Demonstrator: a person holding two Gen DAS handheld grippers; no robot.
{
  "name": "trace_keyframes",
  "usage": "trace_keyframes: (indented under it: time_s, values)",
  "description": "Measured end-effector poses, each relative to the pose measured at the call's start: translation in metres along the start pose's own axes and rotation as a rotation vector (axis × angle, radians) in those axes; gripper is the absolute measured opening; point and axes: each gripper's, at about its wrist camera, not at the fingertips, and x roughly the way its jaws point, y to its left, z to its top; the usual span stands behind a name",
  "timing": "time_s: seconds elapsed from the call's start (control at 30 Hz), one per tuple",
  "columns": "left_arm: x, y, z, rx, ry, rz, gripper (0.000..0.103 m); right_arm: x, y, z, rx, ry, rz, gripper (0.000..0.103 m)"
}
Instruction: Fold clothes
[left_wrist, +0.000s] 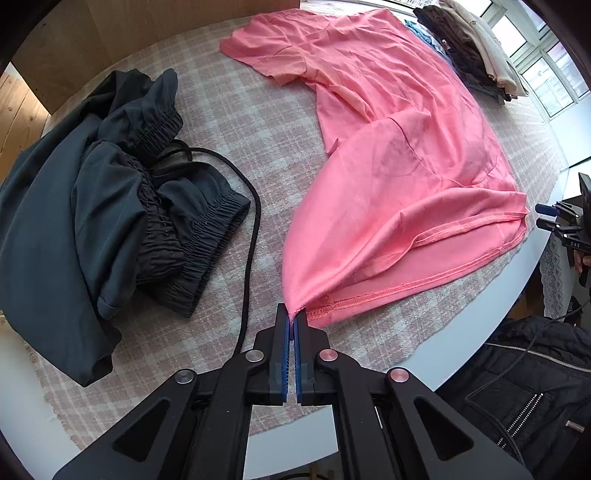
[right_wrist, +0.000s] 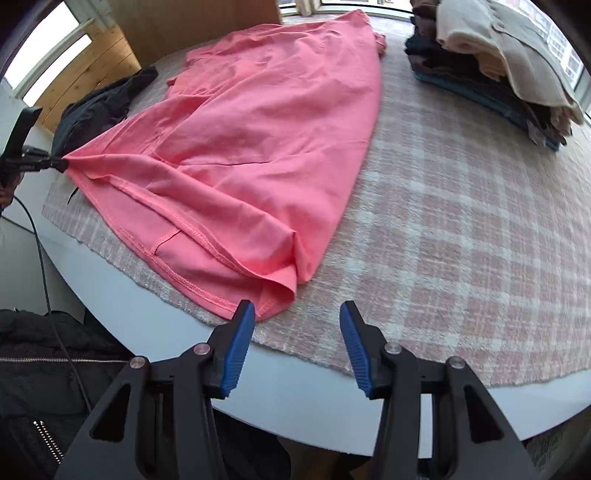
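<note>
The left hand-held gripper (left_wrist: 293, 319) pinches the hem corner of the pink T-shirt (left_wrist: 388, 147), which lies spread on the worktop (right_wrist: 303, 398). The right hand-held gripper (right_wrist: 297, 314) hangs spread beside the opposite corner; a one-sided pull could skew the shirt.

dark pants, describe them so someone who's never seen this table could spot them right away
On the checked cloth covering the white table, a pink shirt lies spread in the middle. The dark pants lie crumpled on its far side from the folded stack. They alone are unfolded, with gathered elastic cuffs and a black drawcord.
</note>
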Motion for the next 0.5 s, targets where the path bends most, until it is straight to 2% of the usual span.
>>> trace_keyframes:
  time_s: [0.07,0.1,0.17,0.37,0.43,0.5]
  values:
    - [-0.001,0.002,0.002,-0.009,0.002,0.002,0.002,0.009,0.002,0.002,-0.02,0.0,0.005,0.043]
    - [-0.002,0.001,0.002,-0.007,0.004,0.004,0.002,0.012,0.002,0.003,-0.022,0.0,0.01,0.03]
    - [-0.003,-0.002,0.002,0.004,0.005,0.007,0.002,0.019,-0.001,0.007,-0.004,0.006,0.027,0.012]
    - [-0.006,-0.012,0.002,0.033,0.008,0.016,0.002,0.031,0.005,0.011,-0.051,0.022,0.006,0.011]
    - [-0.006,-0.013,0.001,0.033,0.007,0.028,0.002,0.028,0.008,0.013,-0.057,0.002,0.002,0.003]
    - [-0.008,-0.014,-0.001,0.035,-0.001,0.029,0.002,0.02,0.007,0.013,-0.047,-0.006,-0.008,0.002]
